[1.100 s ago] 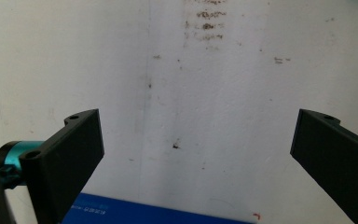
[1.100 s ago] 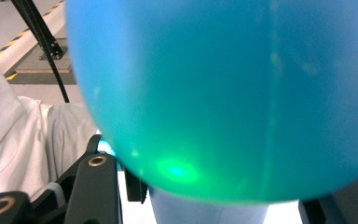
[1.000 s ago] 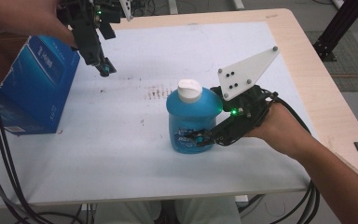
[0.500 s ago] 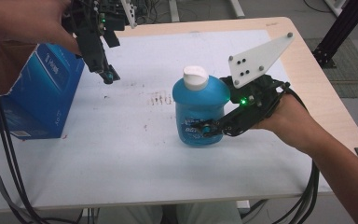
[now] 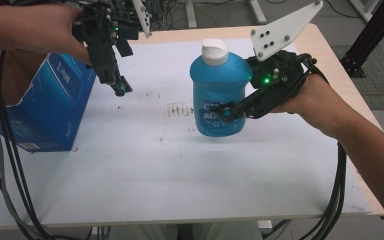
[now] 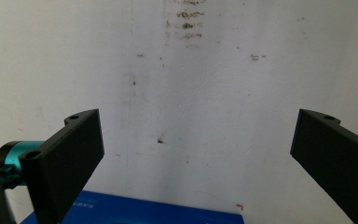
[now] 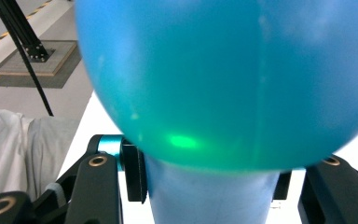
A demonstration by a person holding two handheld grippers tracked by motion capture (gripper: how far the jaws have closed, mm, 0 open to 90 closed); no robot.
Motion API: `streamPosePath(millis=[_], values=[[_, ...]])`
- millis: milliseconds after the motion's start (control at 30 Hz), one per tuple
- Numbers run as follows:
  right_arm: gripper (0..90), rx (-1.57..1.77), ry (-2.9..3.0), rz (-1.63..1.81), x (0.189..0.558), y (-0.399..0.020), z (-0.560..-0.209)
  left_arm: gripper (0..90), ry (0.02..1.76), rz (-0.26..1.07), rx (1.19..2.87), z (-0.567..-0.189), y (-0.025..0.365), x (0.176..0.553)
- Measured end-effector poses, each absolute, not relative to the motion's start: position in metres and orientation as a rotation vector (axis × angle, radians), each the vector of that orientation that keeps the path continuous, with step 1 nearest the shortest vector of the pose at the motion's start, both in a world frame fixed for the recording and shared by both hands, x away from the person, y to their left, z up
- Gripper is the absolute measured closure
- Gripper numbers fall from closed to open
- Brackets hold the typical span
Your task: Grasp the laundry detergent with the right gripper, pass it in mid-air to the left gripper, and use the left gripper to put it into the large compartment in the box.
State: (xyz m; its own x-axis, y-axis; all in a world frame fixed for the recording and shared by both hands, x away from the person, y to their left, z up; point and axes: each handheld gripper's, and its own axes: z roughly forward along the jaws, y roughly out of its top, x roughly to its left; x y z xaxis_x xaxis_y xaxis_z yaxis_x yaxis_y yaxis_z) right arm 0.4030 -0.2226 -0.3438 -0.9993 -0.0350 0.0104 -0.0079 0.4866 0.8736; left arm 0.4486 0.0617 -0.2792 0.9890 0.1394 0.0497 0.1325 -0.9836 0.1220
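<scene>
A blue bottle [image 5: 217, 90] with a white cap hangs upright above the middle of the white table [image 5: 180, 170]. My right gripper [image 5: 227, 111] comes in from the right and is shut on the bottle's lower body. In the right gripper view the bottle [image 7: 223, 79] looms close, its body pinched between the black jaws of the right gripper [image 7: 209, 186]. My left gripper [image 5: 120, 89] points down over the table at the far left, beside a blue cardboard box [image 5: 55, 105]. In its own view the left gripper [image 6: 196, 154] stands open with only table between the jaws.
The box's top edge [image 6: 135, 212] lies just below the left jaws. Dark smudges [image 5: 180, 109] mark the table's middle. Cables [image 5: 5, 165] hang at the left and off the front right edge [image 5: 337, 190]. A black frame leg [image 5: 365, 45] stands beyond the table's right side.
The right gripper has lifted the blue bottle off the table, carrying it up and a little farther away. The left gripper has stayed by the box.
</scene>
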Motion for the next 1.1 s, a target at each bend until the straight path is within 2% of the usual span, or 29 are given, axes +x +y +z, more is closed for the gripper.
streamPosePath(millis=[400, 1100], values=[[45.0, 0.028, -2.691, -1.573, 0.426, -0.215, -0.345, 2.4, 0.173, 0.054, 2.991, -0.273, 0.054, 0.442], [45.1, 0.085, -2.699, -1.489, 0.424, -0.173, -0.359, 2.4, 0.137, 0.011, 2.984, -0.265, 0.041, 0.424]])
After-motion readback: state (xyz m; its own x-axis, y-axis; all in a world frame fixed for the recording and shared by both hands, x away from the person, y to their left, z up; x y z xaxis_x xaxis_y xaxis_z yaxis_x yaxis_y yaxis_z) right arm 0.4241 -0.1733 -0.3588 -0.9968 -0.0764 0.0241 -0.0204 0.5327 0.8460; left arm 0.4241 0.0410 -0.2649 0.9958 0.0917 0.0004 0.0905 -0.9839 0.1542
